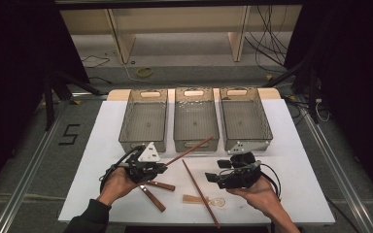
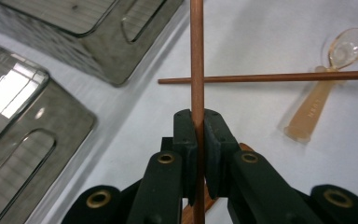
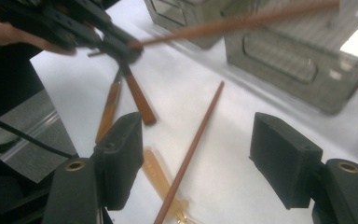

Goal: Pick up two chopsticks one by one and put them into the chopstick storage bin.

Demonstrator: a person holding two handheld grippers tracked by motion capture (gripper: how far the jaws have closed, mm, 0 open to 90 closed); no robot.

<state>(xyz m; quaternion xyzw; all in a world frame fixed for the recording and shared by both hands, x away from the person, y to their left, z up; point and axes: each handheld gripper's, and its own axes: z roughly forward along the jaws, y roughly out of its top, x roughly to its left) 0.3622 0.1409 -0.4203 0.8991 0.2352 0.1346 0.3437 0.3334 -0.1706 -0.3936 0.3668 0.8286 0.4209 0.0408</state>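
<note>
chopstick (image 2: 196, 56) clamped tight in my left gripper (image 2: 199, 122), sticking out toward the middle bin (image 1: 196, 119). my right gripper (image 3: 196, 163) hangs wide apart with nothing in it, over the second chopstick (image 3: 193, 142) lying on the white table (image 1: 291, 160).

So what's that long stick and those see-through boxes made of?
The stick in the left gripper looks like wood: reddish-brown, matte, evenly round. The boxes look like smoky clear plastic: you can see through their glossy walls.
</note>
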